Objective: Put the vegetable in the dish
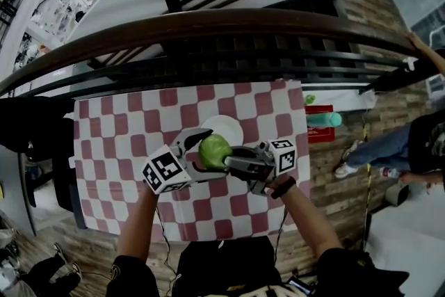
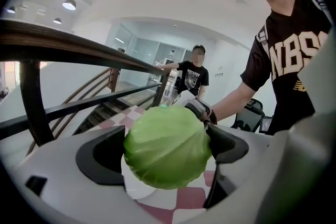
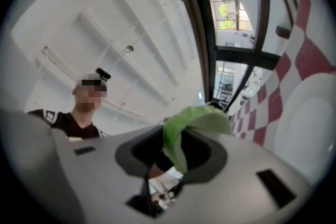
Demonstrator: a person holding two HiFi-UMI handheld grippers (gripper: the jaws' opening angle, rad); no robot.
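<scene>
A round green cabbage [image 1: 215, 151] hangs just above the checkered table [image 1: 118, 129], at the near rim of a white dish [image 1: 234, 126]. My left gripper [image 1: 204, 153] comes in from the left, and its wide jaws close round the cabbage [image 2: 168, 147], which fills the gap between the pads. The dish [image 2: 137, 191] shows right below it. My right gripper [image 1: 231, 162] reaches in from the right with its jaws narrow. A leaf of the cabbage [image 3: 197, 120] is pinched between them, and the dish [image 3: 310, 123] lies to the right.
A dark wooden railing [image 1: 208, 24] curves along the table's far edge. A red box [image 1: 318, 123] and a teal bottle [image 1: 324, 119] lie off the table's right side, where a person [image 1: 417, 142] stands. A black chair [image 1: 35, 129] is at the left.
</scene>
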